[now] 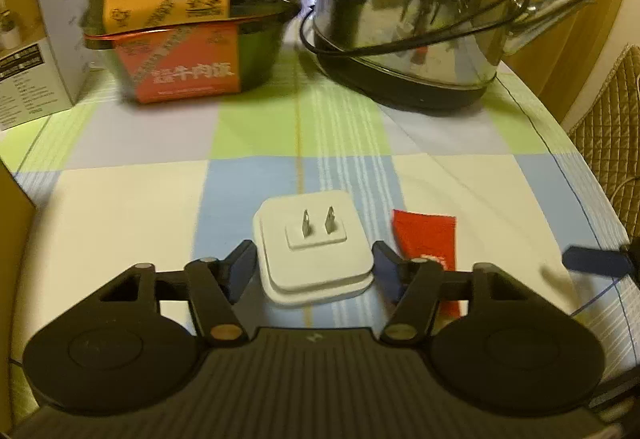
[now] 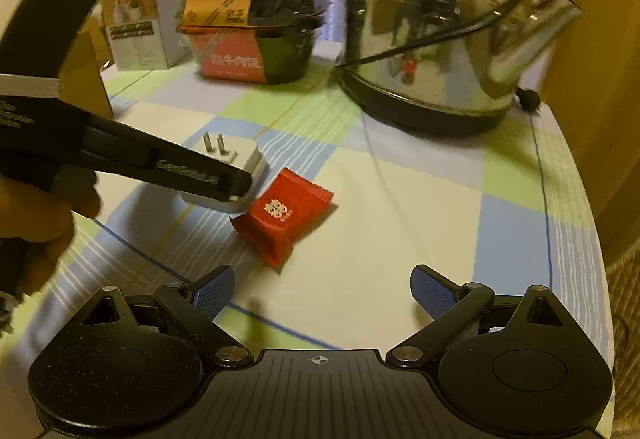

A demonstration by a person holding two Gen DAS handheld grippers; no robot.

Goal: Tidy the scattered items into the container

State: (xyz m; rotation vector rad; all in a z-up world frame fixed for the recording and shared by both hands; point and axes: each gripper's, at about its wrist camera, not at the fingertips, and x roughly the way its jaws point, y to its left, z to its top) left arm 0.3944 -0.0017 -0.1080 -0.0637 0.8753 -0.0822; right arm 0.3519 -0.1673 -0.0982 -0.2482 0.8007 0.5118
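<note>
Two small things lie on the checked tablecloth (image 1: 120,199): white plug (image 1: 312,251) with prongs up, and red packet (image 2: 284,215) just beside it, touching or nearly so. Left gripper (image 1: 314,267) down around the plug, jaws wide on both sides, not yet pinching. Right gripper (image 2: 324,291) near the packet, wide open, holding nothing. Brown box edge (image 1: 12,199) at far left, maybe the container; hard to tell. Best to close slowly on the plug's flat sides, keep clear of the prongs and the packet, then lift straight up.
</note>
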